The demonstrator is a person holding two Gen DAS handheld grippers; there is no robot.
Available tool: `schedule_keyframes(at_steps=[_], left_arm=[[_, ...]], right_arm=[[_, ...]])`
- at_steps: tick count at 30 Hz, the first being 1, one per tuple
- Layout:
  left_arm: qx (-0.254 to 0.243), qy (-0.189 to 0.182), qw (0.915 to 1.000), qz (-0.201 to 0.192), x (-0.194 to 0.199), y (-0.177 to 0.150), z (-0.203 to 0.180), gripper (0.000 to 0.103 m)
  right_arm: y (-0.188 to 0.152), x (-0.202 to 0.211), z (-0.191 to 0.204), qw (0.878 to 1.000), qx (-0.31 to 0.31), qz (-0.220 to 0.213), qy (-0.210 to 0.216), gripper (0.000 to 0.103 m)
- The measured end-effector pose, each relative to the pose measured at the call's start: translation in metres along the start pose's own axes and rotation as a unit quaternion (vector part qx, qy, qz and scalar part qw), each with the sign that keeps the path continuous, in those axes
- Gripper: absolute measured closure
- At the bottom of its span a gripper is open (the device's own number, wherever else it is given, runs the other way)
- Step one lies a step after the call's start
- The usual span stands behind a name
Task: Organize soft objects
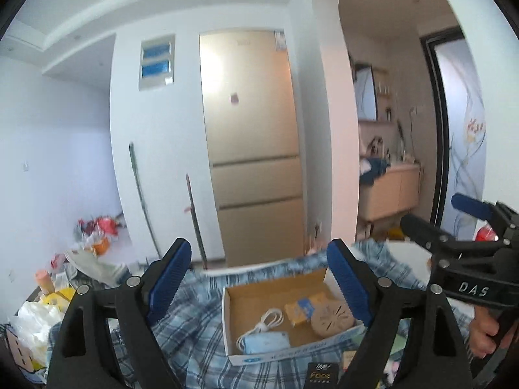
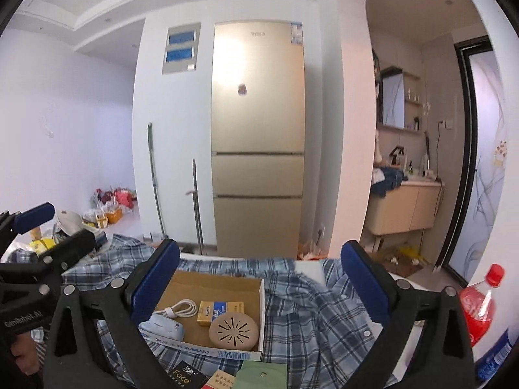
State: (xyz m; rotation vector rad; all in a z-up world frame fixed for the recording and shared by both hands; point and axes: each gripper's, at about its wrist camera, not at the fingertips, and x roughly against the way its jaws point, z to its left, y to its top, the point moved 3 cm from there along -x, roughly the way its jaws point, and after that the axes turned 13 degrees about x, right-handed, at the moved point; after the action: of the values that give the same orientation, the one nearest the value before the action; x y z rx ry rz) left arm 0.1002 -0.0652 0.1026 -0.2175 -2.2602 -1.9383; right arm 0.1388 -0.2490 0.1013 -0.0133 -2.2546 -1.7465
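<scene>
Shirt (image 2: 311,311) lies spread below both gaping, empty tools: left tool (image 1: 262,278), right tool (image 2: 259,278).

"DAS" in white on the black body of the right gripper (image 1: 467,217), seen from the left wrist. "GenRobot.AI" in pale letters on the body of the left gripper (image 2: 48,223), seen from the right wrist. "Face" in gold on a small black packet (image 2: 185,377) lying on the plaid cloth (image 2: 311,317), readable in both views; small characters above it too small to make out. Printing along the front edge of the box (image 2: 207,350), too blurred to read. Brand mark at the top of the fridge (image 2: 258,34) and sticker at its corner, both unreadable.
</scene>
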Motion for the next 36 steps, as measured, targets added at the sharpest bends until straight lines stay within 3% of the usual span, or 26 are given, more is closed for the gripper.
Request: schedule_keyframes(at_steps=[2, 7, 11, 14, 20, 25, 32, 36], left_arm=[[0.007, -0.015, 0.9998, -0.012, 0.012, 0.002, -0.001, 0.0], [0.016, -0.026, 0.9977, -0.061, 0.04, 0.002, 0.0, 0.0], [0.03, -0.053, 0.996, -0.065, 0.049, -0.005, 0.006, 0.0], [0.015, -0.045, 0.9957, -0.079, 0.049, -0.018, 0.005, 0.0], [0.013, -0.067, 0.9941, -0.084, 0.047, -0.043, 0.011, 0.0], [0.007, -0.072, 0.993, -0.093, 0.045, -0.067, 0.013, 0.0], [-0.014, -0.072, 0.9961, -0.048, 0.021, -0.106, 0.009, 0.0], [-0.011, -0.071, 0.9971, -0.024, 0.011, -0.112, 0.008, 0.0]], right_arm=[[-0.001, 0.008, 0.0, 1.0, -0.006, -0.009, 0.001, 0.001], [-0.007, 0.029, 0.004, 0.999, 0.0, -0.039, -0.017, 0.001], [-0.016, 0.042, 0.002, 0.997, 0.004, -0.057, -0.044, 0.0], [-0.022, 0.044, 0.0, 0.997, -0.002, -0.056, -0.047, 0.001], [-0.037, 0.053, 0.001, 0.995, -0.006, -0.072, -0.066, 0.0], [-0.054, 0.043, 0.003, 0.996, -0.016, -0.069, -0.056, 0.0], [-0.077, 0.026, 0.012, 0.998, -0.005, -0.044, -0.051, 0.0], [-0.087, 0.013, 0.013, 0.999, -0.011, -0.018, -0.045, 0.001]])
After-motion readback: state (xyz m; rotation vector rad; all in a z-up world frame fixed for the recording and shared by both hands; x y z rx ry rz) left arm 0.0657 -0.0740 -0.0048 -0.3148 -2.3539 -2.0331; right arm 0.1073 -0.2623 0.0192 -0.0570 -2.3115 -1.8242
